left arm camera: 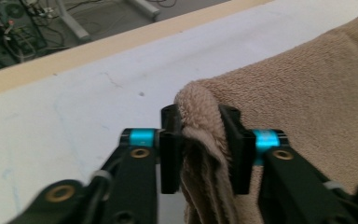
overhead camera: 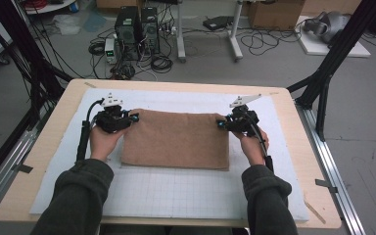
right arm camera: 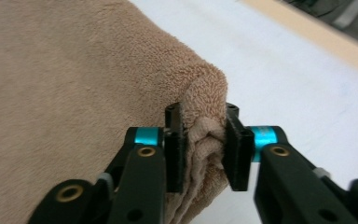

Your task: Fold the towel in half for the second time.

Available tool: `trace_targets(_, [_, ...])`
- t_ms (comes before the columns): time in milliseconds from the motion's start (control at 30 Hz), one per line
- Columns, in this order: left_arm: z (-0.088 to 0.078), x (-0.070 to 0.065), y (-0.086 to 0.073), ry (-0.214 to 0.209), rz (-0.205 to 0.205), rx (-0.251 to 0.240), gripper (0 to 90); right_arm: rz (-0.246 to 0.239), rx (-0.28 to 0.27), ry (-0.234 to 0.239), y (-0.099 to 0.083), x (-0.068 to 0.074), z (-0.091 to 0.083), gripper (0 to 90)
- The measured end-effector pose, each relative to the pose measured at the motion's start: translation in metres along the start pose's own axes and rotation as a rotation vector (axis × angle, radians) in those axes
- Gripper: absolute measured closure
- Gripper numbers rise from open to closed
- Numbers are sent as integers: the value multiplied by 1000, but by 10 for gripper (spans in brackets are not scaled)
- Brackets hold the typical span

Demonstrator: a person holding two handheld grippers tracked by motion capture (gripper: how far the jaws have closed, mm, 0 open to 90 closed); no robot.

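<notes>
Folded tan terry-cloth towel (overhead camera: 176, 139) lies mid-table on the white gridded mat (overhead camera: 176, 196); soft, light, floppy, so best taken at the bunched corners. Left gripper (overhead camera: 127, 119) is clamped on its 10 o'clock corner, right gripper (overhead camera: 223, 123) on its 2 o'clock corner, cloth pinched between the jaws.

high view looks down from above; both gripper views sit close, sharing the towel (overhead camera: 176, 139).

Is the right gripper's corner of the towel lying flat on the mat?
No: the right gripper pinches the towel corner bunched between its jaws.
</notes>
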State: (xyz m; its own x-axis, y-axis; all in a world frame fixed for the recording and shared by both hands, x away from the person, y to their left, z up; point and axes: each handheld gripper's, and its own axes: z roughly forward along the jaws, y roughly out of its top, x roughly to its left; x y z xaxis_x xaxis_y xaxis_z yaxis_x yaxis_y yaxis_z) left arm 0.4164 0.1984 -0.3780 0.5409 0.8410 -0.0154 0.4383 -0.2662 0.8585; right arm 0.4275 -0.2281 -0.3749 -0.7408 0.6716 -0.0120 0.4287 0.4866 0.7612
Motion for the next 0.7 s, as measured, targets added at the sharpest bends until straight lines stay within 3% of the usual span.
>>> trace_targets(67, [1, 5, -2, 3, -42, 5, 555, 19, 6, -43, 1, -5, 6, 546])
trace_targets(167, [-1, 7, -10, -17, -31, 42, 541, 46, 27, -10, -4, -8, 8, 499])
trace_targets(200, [-3, 7, -12, -40, -38, 63, 538, 45, 32, -10, -6, -8, 8, 498])
trace_targets(233, [-4, 5, -14, -49, -37, 53, 532, 46, 32, 8, -9, -6, 8, 498])
trace_targets(300, [-11, -1, -22, -54, -13, 34, 557, 48, 41, 35, -14, -3, 7, 489])
trace_targets(400, [-18, -8, -36, -74, 24, 53, 560, 43, 47, 48, -21, 5, 4, 482])
trace_targets(467, [-21, -10, -44, -91, 13, 49, 562, 41, 39, 65, -25, 9, 2, 482])
trace_targets(567, [-28, -14, -53, -91, 46, 60, 574, 21, 31, 75, -32, 17, -2, 477])
trace_targets(700, [-38, -13, -60, -108, 23, 33, 556, 26, 25, 93, -36, 21, -7, 448])
